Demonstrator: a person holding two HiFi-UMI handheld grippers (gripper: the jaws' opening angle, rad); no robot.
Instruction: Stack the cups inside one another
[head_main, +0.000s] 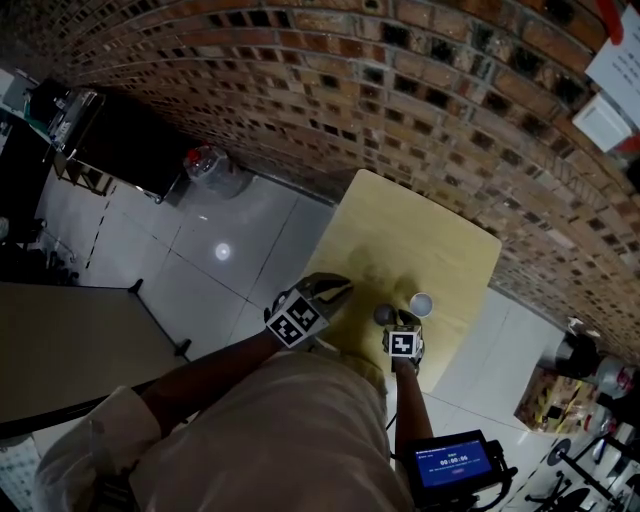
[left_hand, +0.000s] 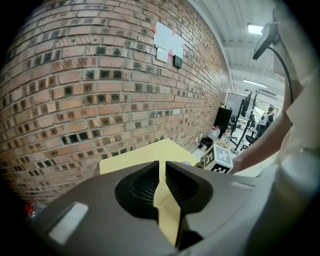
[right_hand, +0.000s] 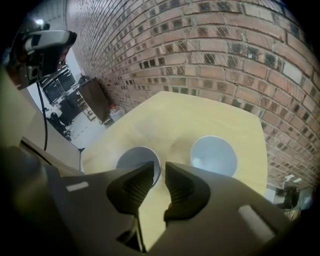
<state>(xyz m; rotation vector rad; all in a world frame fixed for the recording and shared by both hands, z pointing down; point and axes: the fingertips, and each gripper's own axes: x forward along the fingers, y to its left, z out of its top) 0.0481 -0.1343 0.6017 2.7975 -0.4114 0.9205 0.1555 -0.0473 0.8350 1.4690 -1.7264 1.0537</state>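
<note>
Two cups stand upright and side by side on the yellow table (head_main: 420, 235) near its front edge: a grey-blue cup (head_main: 384, 314) (right_hand: 131, 159) on the left and a white cup (head_main: 421, 303) (right_hand: 213, 155) on the right, apart from each other. My right gripper (head_main: 401, 320) (right_hand: 160, 167) points steeply down at the grey-blue cup's right rim. Its jaws stand a narrow gap apart, the left finger over the cup's mouth, the right finger outside it, and bare table shows through the gap. My left gripper (head_main: 335, 287) (left_hand: 162, 167) hovers over the table's left front corner, jaws slightly apart and empty.
A brick wall (head_main: 400, 90) runs along the table's far side. Tiled floor (head_main: 230, 250) lies to the left, with a dark cabinet (head_main: 130, 140) and a clear bottle (head_main: 208, 163) by the wall. A screen with a timer (head_main: 455, 468) sits below my right arm.
</note>
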